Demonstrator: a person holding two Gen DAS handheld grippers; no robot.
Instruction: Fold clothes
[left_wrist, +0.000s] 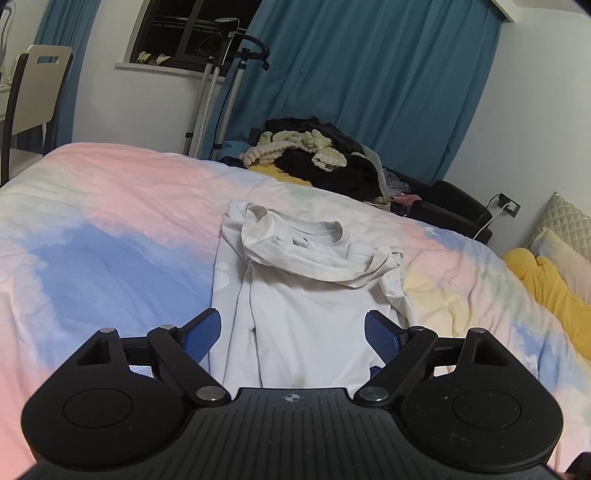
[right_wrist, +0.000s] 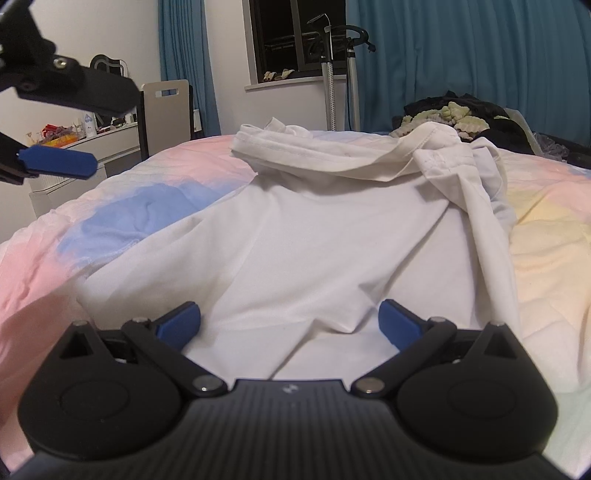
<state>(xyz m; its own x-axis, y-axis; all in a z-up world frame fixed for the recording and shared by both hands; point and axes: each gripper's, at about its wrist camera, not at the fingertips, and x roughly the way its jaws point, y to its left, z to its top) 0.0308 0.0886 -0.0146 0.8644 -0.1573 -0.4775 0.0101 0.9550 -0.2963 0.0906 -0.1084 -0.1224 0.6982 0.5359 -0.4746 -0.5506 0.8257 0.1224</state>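
Two claws hang over one white shirt that lies on a bed with a pink and blue cover. Left of the shirt, past the bed, stands a pale chair. The left gripper is wide open above the shirt's near end and holds nothing. The shirt's sleeves are folded across its top. The right gripper is wide open too, low over the shirt, and holds nothing. Behind the shirt, to the right, sits a dark clothes pile.
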